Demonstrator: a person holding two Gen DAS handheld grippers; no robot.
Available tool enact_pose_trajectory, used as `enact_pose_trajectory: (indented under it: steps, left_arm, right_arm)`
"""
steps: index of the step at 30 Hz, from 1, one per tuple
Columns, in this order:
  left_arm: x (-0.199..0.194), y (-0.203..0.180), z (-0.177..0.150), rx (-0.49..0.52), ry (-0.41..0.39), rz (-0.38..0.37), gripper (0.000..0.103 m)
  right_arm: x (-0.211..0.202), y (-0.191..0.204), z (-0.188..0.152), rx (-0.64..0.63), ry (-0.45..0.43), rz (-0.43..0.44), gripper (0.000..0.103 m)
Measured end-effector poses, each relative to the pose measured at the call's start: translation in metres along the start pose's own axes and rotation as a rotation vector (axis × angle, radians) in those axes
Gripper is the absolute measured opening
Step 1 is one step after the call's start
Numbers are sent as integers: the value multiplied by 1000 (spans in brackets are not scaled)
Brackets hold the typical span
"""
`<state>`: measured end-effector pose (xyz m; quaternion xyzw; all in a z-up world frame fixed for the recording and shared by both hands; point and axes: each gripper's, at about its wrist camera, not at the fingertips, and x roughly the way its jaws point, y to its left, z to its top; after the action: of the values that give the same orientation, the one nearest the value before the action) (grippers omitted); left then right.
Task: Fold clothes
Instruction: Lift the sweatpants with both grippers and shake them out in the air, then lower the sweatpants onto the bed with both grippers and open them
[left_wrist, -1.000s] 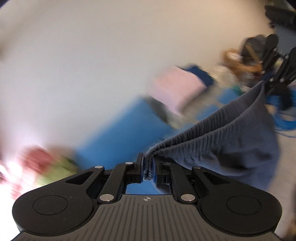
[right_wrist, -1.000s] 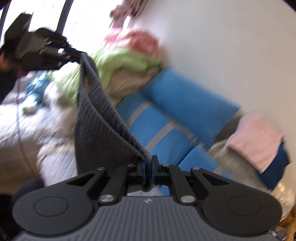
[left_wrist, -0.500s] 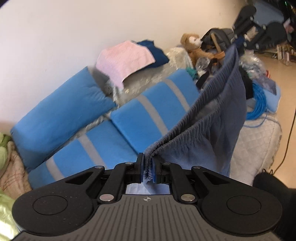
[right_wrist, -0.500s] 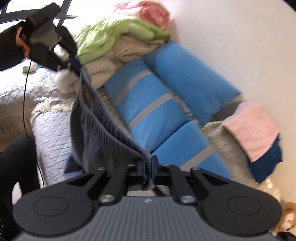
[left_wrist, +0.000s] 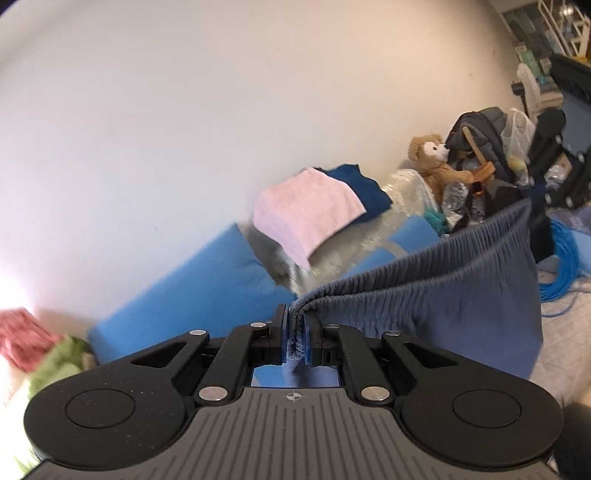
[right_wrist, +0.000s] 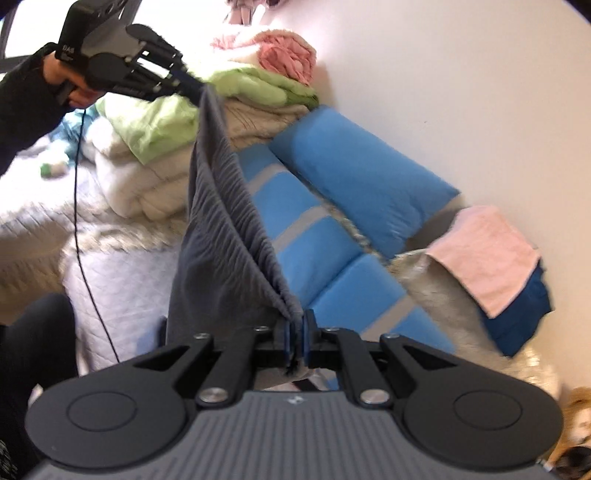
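Note:
Grey-blue shorts (left_wrist: 443, 295) with a ribbed elastic waistband hang stretched in the air between my two grippers. My left gripper (left_wrist: 295, 336) is shut on one end of the waistband. My right gripper (right_wrist: 295, 339) is shut on the other end. In the right wrist view the shorts (right_wrist: 218, 236) run up to the left gripper (right_wrist: 195, 86), held by a hand in a black sleeve. In the left wrist view the right gripper (left_wrist: 535, 188) pinches the far corner. The cloth sags below the taut waistband.
Blue cushions with grey stripes (right_wrist: 332, 236) lie along the wall over a quilted bed (right_wrist: 122, 288). A folded pink cloth (left_wrist: 306, 214) rests on a dark blue one (left_wrist: 365, 188). Piled blankets (right_wrist: 166, 122), a teddy bear (left_wrist: 432, 158), bags and a blue cable (left_wrist: 561, 266) stand around.
The left wrist view has swung up and left, showing more wall and less cushion. The waistband now runs flatter between the grippers. Both grips hold.

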<state>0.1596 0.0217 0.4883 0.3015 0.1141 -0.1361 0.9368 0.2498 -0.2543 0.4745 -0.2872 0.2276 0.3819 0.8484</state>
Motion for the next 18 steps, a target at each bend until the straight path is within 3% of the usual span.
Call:
enact_pose_trajectory:
  steps: [3,10,18]
  left_arm:
    - [10,-14,5,62,25,6,7]
    - [90,-69,-16,83,102,-117,8]
    - [198,-158,-15,90,84,-186,8]
  right_arm:
    - [8,0,-11,63,0,22,0]
    - [31,10,-69,183,124,-23,0]
    - [32,0,-153,362,205,-76,0]
